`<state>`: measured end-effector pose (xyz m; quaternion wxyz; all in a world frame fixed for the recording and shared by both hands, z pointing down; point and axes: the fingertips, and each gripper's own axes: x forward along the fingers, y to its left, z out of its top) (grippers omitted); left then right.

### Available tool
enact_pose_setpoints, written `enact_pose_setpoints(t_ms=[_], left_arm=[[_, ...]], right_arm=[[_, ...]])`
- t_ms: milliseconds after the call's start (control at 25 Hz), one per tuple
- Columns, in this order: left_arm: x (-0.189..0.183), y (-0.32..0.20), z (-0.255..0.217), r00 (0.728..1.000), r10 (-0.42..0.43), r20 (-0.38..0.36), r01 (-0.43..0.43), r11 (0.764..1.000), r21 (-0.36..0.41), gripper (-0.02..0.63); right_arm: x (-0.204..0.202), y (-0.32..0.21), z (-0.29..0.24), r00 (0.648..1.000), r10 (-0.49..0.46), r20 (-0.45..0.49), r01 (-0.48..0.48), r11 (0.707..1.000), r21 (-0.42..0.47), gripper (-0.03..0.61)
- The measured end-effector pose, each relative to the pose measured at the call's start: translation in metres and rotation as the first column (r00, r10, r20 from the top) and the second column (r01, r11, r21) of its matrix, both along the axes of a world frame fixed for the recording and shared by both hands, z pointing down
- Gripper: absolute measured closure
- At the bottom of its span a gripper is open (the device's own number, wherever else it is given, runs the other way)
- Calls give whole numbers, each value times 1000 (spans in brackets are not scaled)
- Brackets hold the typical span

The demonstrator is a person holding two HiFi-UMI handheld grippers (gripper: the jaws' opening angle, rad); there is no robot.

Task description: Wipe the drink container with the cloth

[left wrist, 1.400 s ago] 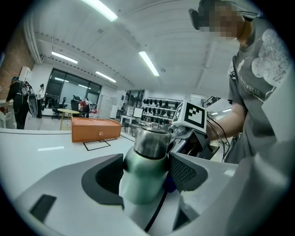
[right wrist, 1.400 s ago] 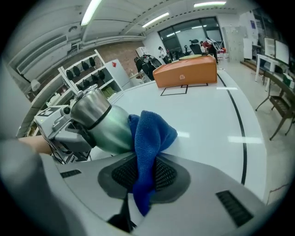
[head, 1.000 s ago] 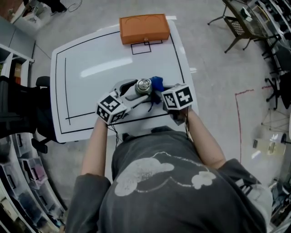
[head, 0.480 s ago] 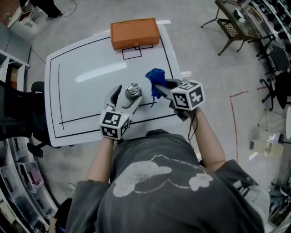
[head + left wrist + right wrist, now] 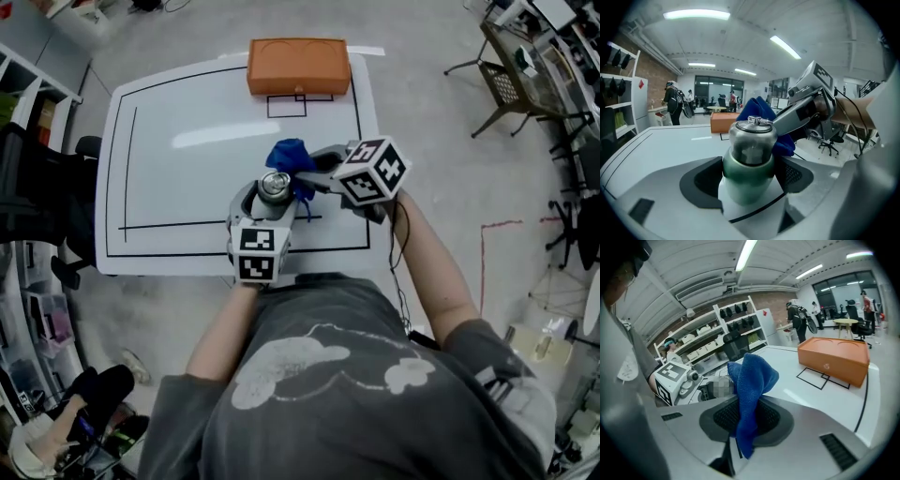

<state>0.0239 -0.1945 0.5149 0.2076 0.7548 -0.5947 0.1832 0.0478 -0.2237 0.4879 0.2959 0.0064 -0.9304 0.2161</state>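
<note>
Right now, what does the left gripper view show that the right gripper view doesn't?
Left gripper view only: the bottle upright on the table, between the jaws of the left claw. Those jaws have just been closing and look to touch both its sides.
Right gripper view only: the cloth pinched between the jaws of the right claw, its tail hanging below them, and the wall shelves. The bottle cannot be made out there.
Both: the blue cloth, the orange box and the white table.

White desk with black outline, orange box at far edge, shelves left, chair right.
</note>
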Motion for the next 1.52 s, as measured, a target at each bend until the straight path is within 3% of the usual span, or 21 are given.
enact_pose_setpoints(t_ms=[280, 520, 640, 760, 1040, 1240, 1320, 1400, 1520], left_arm=[[0, -1, 0, 990, 141, -4, -141, 990, 17, 268], [-5, 2, 0, 933, 359, 6, -358, 933, -22, 268], [-4, 4, 1, 881, 473, 6, -472, 881, -39, 268], [-5, 6, 2, 812, 584, 7, -583, 811, -57, 268], [-7, 9, 3, 595, 804, 9, -799, 592, -104, 268], [-6, 10, 1, 465, 885, 18, -879, 464, -110, 268], [-6, 10, 1, 431, 902, 20, -896, 430, -110, 268], [-6, 10, 1, 414, 910, 19, -904, 413, -107, 267], [-6, 11, 1, 421, 907, 18, -902, 421, -95, 267]], right_arm=[[-14, 5, 10, 986, -164, -25, 164, 986, -17, 515], [-18, 6, 16, 981, -192, -33, 191, 981, -26, 515], [-18, 6, 22, 984, -171, -49, 169, 985, -37, 517], [-17, 5, 31, 989, -133, -70, 129, 990, -56, 517], [-13, 13, 63, 980, -41, -193, 29, 998, -61, 518], [-10, 17, 78, 958, 49, -281, -58, 998, -23, 518], [-9, 16, 81, 949, 99, -300, -109, 994, -17, 520], [-8, 15, 82, 936, 149, -320, -161, 987, -9, 520], [-7, 16, 84, 916, 213, -341, -227, 974, -2, 520]])
